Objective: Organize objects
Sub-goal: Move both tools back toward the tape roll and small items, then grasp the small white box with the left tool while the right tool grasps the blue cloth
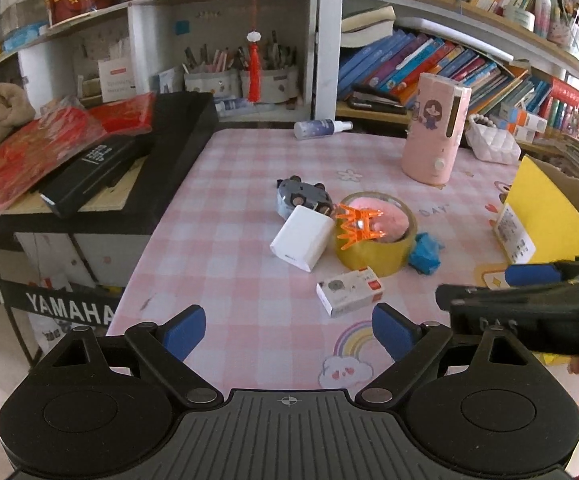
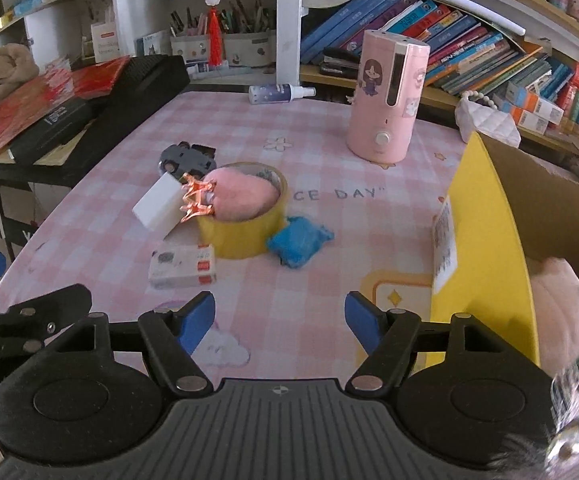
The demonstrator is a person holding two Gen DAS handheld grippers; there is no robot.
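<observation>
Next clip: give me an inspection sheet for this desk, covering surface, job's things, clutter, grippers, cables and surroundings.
Surface: pink checked tablecloth with cartoon prints.
Job's things: yellow tape roll with a pink fluffy thing in its hole; orange hair clip against the roll; white charger; toy car; small white box; blue cloth; yellow cardboard box, open, at the right.
Clutter: pink humidifier upright; spray bottle lying down.
Grippers: left gripper and right gripper both open, holding nothing.
Cables: nothing seen.
Surroundings: bookshelves, pen holders, black keyboard at the left.
</observation>
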